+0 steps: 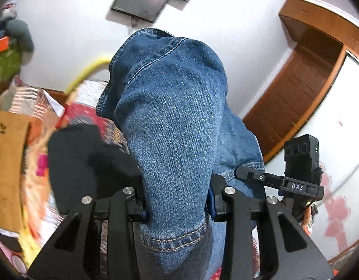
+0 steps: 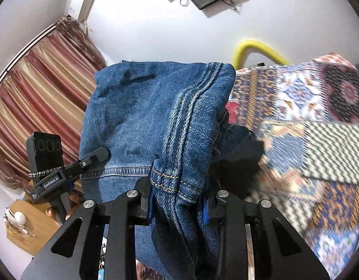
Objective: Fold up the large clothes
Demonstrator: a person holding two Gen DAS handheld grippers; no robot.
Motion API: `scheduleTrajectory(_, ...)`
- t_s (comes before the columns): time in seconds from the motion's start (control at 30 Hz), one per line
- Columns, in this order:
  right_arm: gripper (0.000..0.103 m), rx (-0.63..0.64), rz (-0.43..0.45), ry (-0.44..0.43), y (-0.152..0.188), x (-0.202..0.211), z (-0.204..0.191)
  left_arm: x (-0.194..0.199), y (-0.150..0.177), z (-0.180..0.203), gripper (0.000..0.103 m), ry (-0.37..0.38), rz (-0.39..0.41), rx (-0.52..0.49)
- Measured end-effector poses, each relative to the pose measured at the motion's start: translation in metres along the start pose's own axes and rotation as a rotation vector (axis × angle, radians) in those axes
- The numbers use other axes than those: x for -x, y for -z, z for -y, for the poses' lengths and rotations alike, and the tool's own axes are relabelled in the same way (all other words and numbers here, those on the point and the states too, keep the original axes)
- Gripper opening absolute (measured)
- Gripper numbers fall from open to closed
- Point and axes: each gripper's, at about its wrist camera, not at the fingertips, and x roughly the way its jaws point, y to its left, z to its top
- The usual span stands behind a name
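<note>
Left gripper [image 1: 177,206]: I see it clamped on a thick bunch of the blue jeans [image 1: 170,121], near a stitched hem; denim fills the gap between both fingers.
Right gripper [image 2: 178,204]: likewise closed on the jeans [image 2: 156,116], gripping a hemmed edge beside a heavy multi-row seam.
Jeans: lifted off the bed and held up between the two grippers — fabric rises in front of each camera and drapes down below the fingers.
Bed [image 2: 307,121]: covered in a patchwork quilt, lying behind and to the right in the right wrist view; partly blurred.
Black garment [image 1: 86,158]: dark cloth on the bed, just beside the jeans.
Background: white wall, striped curtain [image 2: 39,88], yellow hose [image 2: 254,46] — wooden door frame [image 1: 303,81] in the left wrist view.
</note>
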Motion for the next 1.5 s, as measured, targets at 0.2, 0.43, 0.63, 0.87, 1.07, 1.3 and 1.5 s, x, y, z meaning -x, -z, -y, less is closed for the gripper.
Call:
scheduleTrajectory(0.2, 0.027, 0.005, -0.056, 0.048, -0.012, -0.096, 0.022, -0.03, -0.019, -0.085, 0.036, -0.067, -0.004, 0.064)
scheduleTrajectory(0.43, 0.033, 0.05, -0.231, 0.329, 0.012, -0.206, 0.083, -0.129, 0.024, -0.214, 0.045, -0.265, -0.179, 0.21)
scheduleTrajectory(0.63, 0.048, 0.04, -0.204, 0.352, 0.018, -0.179, 0.097, -0.139, 0.052, -0.228, 0.07, -0.338, -0.17, 0.208)
scheduleTrajectory(0.87, 0.059, 0.086, -0.225, 0.427, 0.039, -0.142, 0.098, -0.114, 0.075, -0.181, 0.07, -0.458, -0.207, 0.05)
scheduleTrajectory(1.07, 0.059, 0.115, -0.158, 0.423, 0.045, -0.088, 0.065, -0.076, 0.096, -0.151, 0.069, -0.499, -0.195, -0.001)
scheduleTrajectory(1.3, 0.059, 0.252, 0.078, 0.356, 0.051, 0.014, -0.032, 0.018, 0.094, -0.075, 0.069, -0.495, -0.008, -0.06)
scheduleTrajectory(1.5, 0.059, 0.397, 0.3, 0.291, 0.084, 0.091, -0.115, 0.105, 0.1, 0.01, 0.07, -0.438, 0.189, -0.139)
